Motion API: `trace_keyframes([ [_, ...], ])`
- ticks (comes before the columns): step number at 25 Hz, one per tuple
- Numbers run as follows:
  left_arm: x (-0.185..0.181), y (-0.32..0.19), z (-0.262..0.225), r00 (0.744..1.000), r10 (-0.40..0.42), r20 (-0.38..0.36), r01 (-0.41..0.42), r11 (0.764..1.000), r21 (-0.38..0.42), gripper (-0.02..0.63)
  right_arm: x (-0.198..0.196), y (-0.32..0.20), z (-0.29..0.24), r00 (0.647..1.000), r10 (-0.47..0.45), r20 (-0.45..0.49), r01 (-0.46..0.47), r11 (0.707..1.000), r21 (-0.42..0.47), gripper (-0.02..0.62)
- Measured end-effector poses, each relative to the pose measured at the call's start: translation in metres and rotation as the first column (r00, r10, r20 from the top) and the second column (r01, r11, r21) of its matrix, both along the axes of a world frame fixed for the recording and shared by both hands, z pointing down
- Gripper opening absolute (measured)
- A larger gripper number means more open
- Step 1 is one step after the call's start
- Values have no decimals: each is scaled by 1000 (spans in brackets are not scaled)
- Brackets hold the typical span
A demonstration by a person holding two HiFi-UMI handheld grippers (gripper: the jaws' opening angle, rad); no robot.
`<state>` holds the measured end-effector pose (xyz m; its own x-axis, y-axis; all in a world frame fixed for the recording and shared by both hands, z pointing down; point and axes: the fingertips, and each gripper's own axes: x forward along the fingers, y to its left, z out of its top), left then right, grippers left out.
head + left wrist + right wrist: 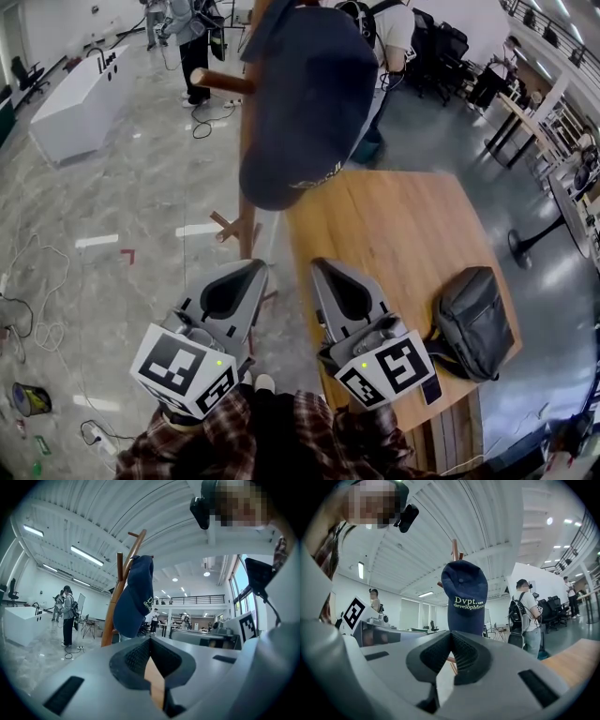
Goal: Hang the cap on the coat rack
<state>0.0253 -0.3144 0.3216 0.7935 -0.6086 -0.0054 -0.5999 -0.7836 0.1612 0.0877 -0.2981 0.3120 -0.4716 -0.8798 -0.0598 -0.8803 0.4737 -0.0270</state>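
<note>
A navy cap with pale lettering hangs over the top of the wooden coat rack, free of both grippers. My left gripper and right gripper sit side by side below it, close to my body, both shut and empty. In the left gripper view the cap hangs on the leaning rack pole ahead of the shut left gripper. In the right gripper view the cap faces me above the shut right gripper, and the rack tip pokes out over its crown.
A wooden table stands right of the rack, with a black backpack and a phone near its front corner. A white counter is at the far left. People stand at the back. Cables lie on the floor.
</note>
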Motion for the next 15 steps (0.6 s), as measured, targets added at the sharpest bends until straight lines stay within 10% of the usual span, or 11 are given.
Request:
trace_keyframes([
  [15, 1, -6, -4, 1000, -3, 11, 3, 1000, 20, 11, 2, -10, -1, 1000, 7, 6, -7, 1000, -3, 11],
])
